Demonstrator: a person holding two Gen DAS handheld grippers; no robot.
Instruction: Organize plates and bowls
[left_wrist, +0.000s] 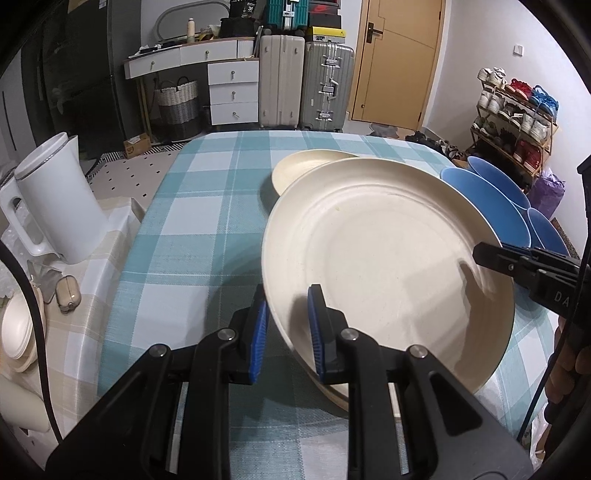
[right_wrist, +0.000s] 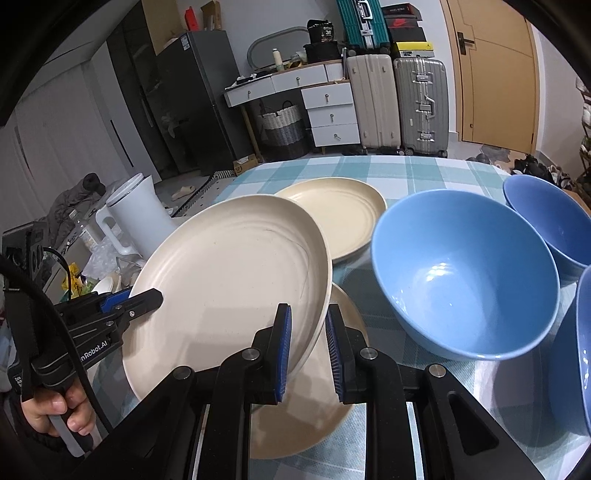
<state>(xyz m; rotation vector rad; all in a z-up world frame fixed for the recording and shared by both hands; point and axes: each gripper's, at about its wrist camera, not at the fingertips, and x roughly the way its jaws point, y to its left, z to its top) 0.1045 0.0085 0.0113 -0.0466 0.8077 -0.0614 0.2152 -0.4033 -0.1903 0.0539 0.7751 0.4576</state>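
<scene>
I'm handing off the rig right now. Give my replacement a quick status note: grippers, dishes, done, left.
Left gripper and right gripper: both shut on opposite rims of the held cream plate, tilted above the table.
Second cream plate lies directly beneath it; third lies farther back.
Three blue bowls stand separate on the right.
Done: plate lifted.
Left: stack the plates, nest the bowls.
</scene>
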